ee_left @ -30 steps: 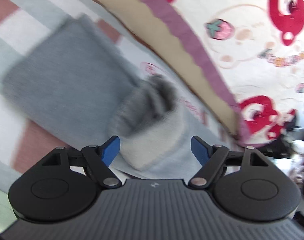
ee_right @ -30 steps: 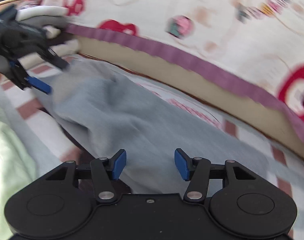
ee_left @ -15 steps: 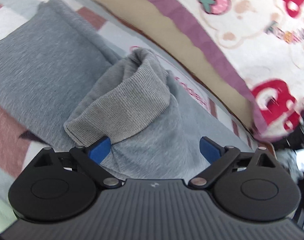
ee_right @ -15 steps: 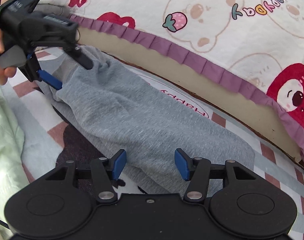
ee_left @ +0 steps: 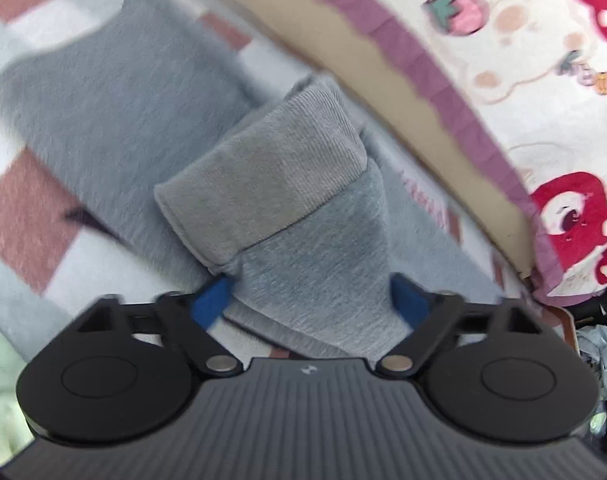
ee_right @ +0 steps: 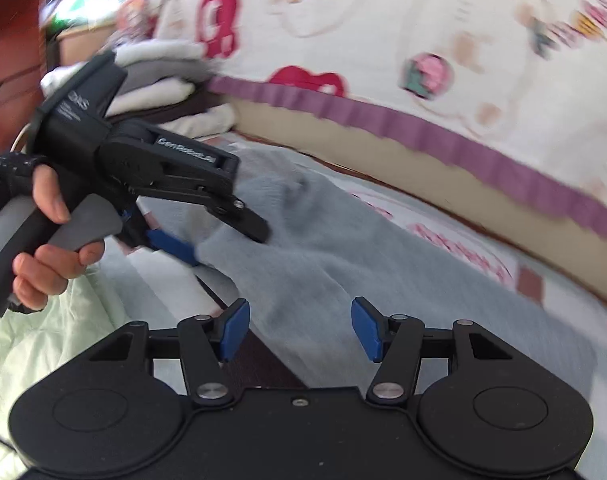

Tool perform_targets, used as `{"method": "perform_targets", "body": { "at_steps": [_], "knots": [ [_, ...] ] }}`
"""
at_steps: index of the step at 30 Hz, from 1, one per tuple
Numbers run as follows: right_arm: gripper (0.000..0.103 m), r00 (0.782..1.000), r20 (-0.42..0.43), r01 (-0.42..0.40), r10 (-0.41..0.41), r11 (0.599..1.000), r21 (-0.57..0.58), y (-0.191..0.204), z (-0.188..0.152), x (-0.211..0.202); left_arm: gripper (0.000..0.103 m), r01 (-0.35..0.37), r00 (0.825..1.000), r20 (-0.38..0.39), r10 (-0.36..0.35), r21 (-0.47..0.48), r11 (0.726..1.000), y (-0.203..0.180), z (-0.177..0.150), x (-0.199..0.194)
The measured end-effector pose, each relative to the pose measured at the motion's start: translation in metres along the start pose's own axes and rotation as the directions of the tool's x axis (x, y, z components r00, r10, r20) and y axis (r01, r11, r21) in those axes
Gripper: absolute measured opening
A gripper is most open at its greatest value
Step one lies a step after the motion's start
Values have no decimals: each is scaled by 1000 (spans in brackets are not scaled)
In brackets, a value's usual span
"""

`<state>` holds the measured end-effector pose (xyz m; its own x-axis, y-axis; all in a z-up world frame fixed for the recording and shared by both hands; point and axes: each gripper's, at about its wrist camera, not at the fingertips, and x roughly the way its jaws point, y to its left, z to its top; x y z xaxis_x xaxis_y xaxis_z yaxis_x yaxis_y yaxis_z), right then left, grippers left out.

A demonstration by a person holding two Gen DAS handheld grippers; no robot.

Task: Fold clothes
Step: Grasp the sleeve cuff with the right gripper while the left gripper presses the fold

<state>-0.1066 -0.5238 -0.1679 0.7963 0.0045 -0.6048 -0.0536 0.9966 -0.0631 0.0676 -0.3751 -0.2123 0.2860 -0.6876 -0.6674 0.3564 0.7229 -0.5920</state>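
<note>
Both grippers, left (ee_left: pixel 309 300) and right (ee_right: pixel 300 328), hold jaws spread apart over grey trousers (ee_right: pixel 343 248).

- The sweatpants (ee_left: pixel 115 92) are seen as soft grey fleece cloth, matt, with a finely ribbed knit cuff (ee_left: pixel 263 176).
- The left claw (ee_left: pixel 309 300) is made of matt black plastic, ridged on its housing, with smooth blue pads (ee_left: pixel 211 304) and shiny metal pivot pins.
- The right claw (ee_right: pixel 301 328) shows the same matt black plastic and blue pads (ee_right: pixel 235 328).
- The bedsheet (ee_left: pixel 27 208) is a flat matt checked cloth.
- The quilt (ee_right: pixel 383 28) is printed cloth with a purple frilled trim.
- A pale green cloth (ee_right: pixel 63 328) looks lightly crinkled.
</note>
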Motion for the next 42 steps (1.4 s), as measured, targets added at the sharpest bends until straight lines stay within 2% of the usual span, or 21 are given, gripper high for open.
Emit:
{"method": "perform_targets", "body": {
  "at_steps": [3,9,12,16,17,18,19,21,23,24,25,26,27,28,30,32,35,39,40,41,42],
  "knots": [
    [68,999,-19,-42,41,998,-54,9,12,20,75,39,999,-1,-39,10,999,2,4,2],
    [68,993,-98,61,-72,991,-116,9,20,59,75,109,994,-12,-109,7,994,8,13,7],
    [67,984,-135,100,-118,986,-135,8,20,76,76,113,993,-18,-113,1,994,8,14,5],
    [71,981,-145,99,-127,978,-186,15,24,94,75,87,996,-38,-85,59,994,-6,4,7],
    [69,983,-135,96,-125,975,-201,18,27,96,75,93,994,-57,-90,54,994,-8,2,8],
    [56,984,-124,99,-127,972,-213,20,30,97,75,100,993,-74,-97,38,994,-8,2,9],
    [43,986,-113,95,-119,975,-200,18,33,95,77,105,992,-78,-104,15,994,-6,3,8],
    [33,991,-96,78,-92,988,-135,10,37,90,78,109,992,-65,-110,-18,994,-1,8,2],
    [31,995,-91,47,-51,998,-47,-1,38,87,83,70,993,-93,-77,-81,994,8,13,-2],
    [31,995,-93,31,-33,999,-24,-5,38,86,93,32,986,-153,-59,-173,984,17,15,0],
    [31,995,-92,22,-24,999,-25,-7,36,85,94,16,975,-210,-79,-285,958,26,16,4],
    [31,996,-88,19,-21,999,-33,-6,34,84,94,49,962,-232,-146,-378,924,35,16,8],
    [31,996,-82,18,-21,999,-38,-5,33,83,93,107,950,-223,-219,-428,897,40,15,13],
    [31,997,-76,18,-21,999,-40,-4,31,82,93,141,948,-199,-246,-432,891,41,16,16],
    [27,998,-62,18,-18,1000,0,-6,33,78,93,100,977,-140,-158,-354,930,36,18,15],
    [24,999,-47,18,-15,999,49,-9,36,75,93,88,991,-78,-110,-248,965,29,20,12],
    [24,999,-27,-36,45,964,263,-32,37,72,94,123,991,-23,-129,-177,976,21,21,7],
    [24,991,61,-136,122,837,530,-66,29,62,94,170,985,-11,-174,-146,974,12,24,2],
    [24,989,76,-149,129,814,562,-70,27,60,94,177,983,-14,-181,-138,974,10,25,1],
    [24,988,83,-153,128,809,567,-70,26,58,94,181,983,-17,-185,-132,975,8,25,1],
    [24,989,83,-149,124,824,546,-67,27,56,95,179,983,-19,-183,-130,975,6,24,3]
  ]
}}
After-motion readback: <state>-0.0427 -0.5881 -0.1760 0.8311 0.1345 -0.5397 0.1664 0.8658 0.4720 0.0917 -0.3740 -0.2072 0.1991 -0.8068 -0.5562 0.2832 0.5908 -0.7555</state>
